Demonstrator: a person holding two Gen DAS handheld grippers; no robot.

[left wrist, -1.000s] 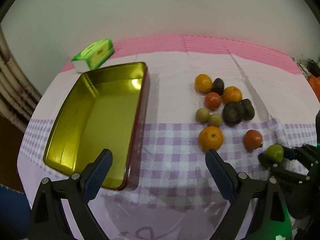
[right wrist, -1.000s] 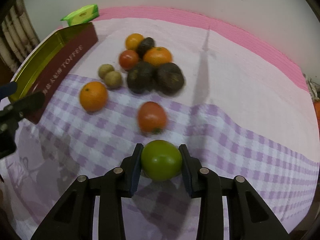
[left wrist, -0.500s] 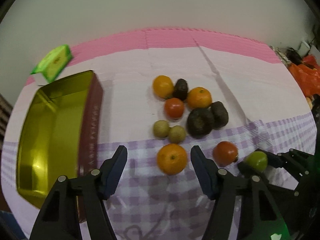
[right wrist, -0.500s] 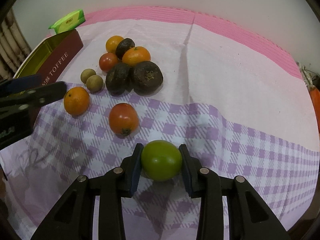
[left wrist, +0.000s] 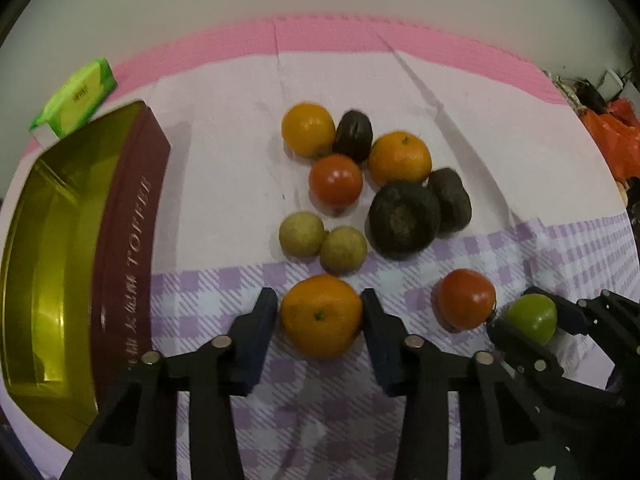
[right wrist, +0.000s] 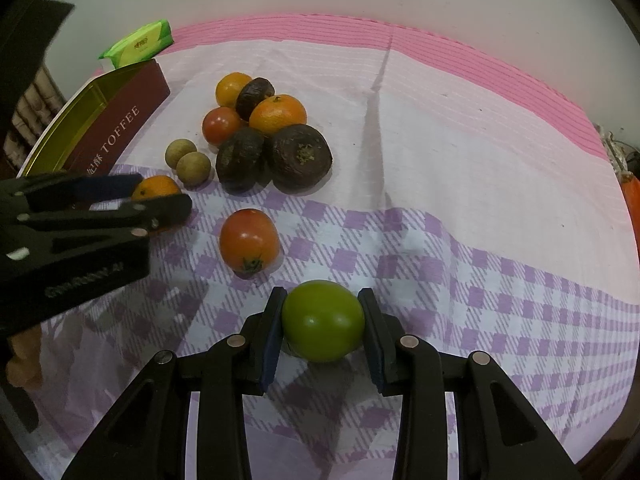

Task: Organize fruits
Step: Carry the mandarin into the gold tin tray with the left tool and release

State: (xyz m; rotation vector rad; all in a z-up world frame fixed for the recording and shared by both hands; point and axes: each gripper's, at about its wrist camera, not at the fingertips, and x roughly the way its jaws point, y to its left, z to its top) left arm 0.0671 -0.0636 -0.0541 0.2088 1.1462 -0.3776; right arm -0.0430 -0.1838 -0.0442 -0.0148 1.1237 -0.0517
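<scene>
Both my grippers on fruit beside the TOFFEE tin (left wrist: 120, 248).
My left gripper (left wrist: 319, 316), wide a second ago, is closing around the orange (left wrist: 320, 314) mid-tablecloth (left wrist: 520, 160); my right gripper (right wrist: 322, 322) pinches the green fruit (right wrist: 323, 320).

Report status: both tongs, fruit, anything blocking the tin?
Left tongs closing, pads on round orange mandarin. Right tongs shut on round green fruit. Gold-lined maroon toffee tin open, nothing between it and the mandarin.
</scene>
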